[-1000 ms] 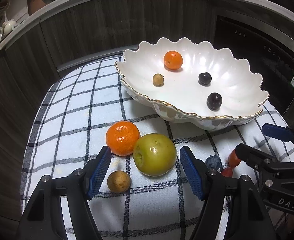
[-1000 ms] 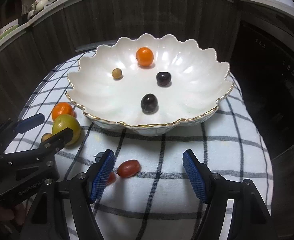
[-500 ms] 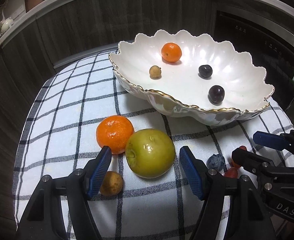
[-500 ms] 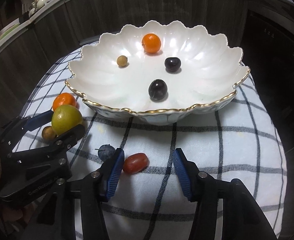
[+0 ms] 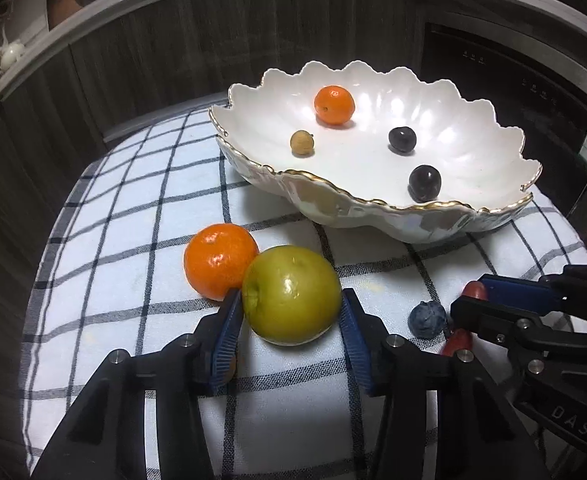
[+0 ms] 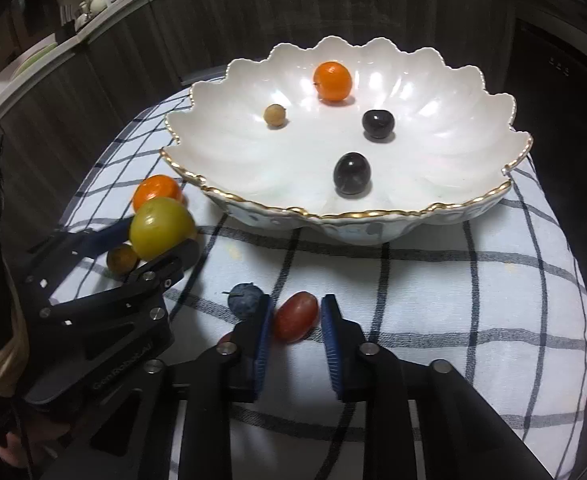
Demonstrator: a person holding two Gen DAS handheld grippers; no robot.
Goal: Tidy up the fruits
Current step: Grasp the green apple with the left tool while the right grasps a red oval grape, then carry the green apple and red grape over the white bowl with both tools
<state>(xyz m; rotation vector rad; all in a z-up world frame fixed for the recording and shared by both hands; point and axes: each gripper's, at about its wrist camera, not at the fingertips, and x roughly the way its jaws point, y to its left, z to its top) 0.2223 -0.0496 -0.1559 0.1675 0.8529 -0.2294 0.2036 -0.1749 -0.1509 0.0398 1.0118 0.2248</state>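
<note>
My left gripper point(image 5: 291, 314) is shut on a green apple point(image 5: 291, 294) that rests on the checked cloth, next to a mandarin point(image 5: 219, 266). It also shows in the right wrist view point(image 6: 161, 230). My right gripper point(image 6: 295, 320) has its pads close on both sides of a red grape tomato point(image 6: 295, 316) on the cloth, with a small gap on the right. A blueberry point(image 6: 245, 296) lies just left of it. The white scalloped bowl point(image 6: 473, 204) holds a small orange point(image 6: 332, 81), a tan longan point(image 6: 275, 115) and two dark plums point(image 6: 351, 173).
A brown longan point(image 6: 121, 258) lies under my left gripper's finger. Another red tomato point(image 5: 457, 342) lies by the right gripper. The cloth point(image 5: 133, 208) covers a small round table. Dark cabinets point(image 5: 173, 40) and an oven front point(image 5: 533, 92) stand behind.
Both grippers have moved forward and closed. The left one has taken hold of the green apple. The right one's pads have narrowed around the red grape tomato.
</note>
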